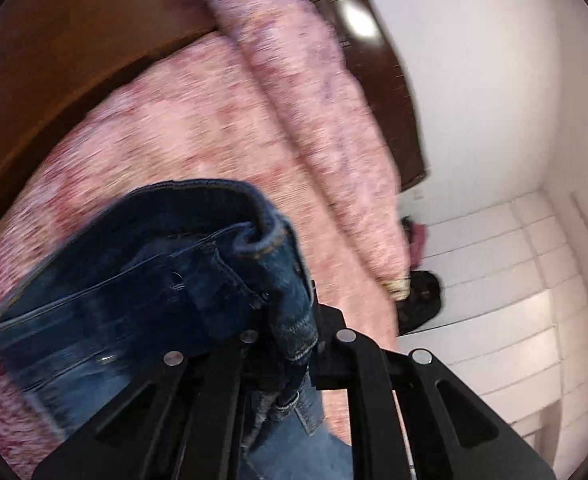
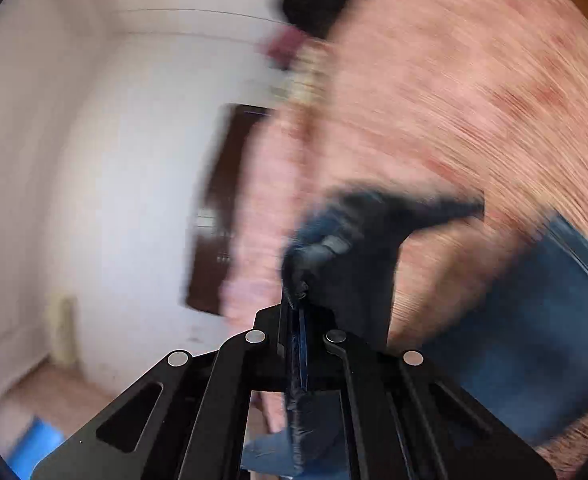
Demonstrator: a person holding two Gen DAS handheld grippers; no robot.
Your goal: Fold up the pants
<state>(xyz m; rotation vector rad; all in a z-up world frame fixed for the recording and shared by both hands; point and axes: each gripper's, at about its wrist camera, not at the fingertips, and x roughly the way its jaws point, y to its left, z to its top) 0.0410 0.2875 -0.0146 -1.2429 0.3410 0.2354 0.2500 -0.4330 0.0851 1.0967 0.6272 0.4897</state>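
**A:** Starting closest in: your left gripper (image 1: 294,316) is clamped on the jeans (image 1: 146,276), right at the waistband. The denim bunches up over the left-hand finger and a fold of it runs down between the two.

**B:** Yep, and your right gripper (image 2: 298,312) is pinched tight on a thin edge of the same jeans (image 2: 534,340). You can see the dark blue strip sandwiched between the fingers, with the rest billowing off to the right. Super blurry shot though.

**A:** Behind the denim it's all your pink knit sweater (image 1: 222,120), torso and arm filling most of the left view.

**B:** Further back there's a dark wooden door (image 1: 378,80) in a white wall (image 1: 494,80), and white floor tiles (image 1: 506,280) below.

**A:** The right view shows the door (image 2: 222,208) too, smeared.
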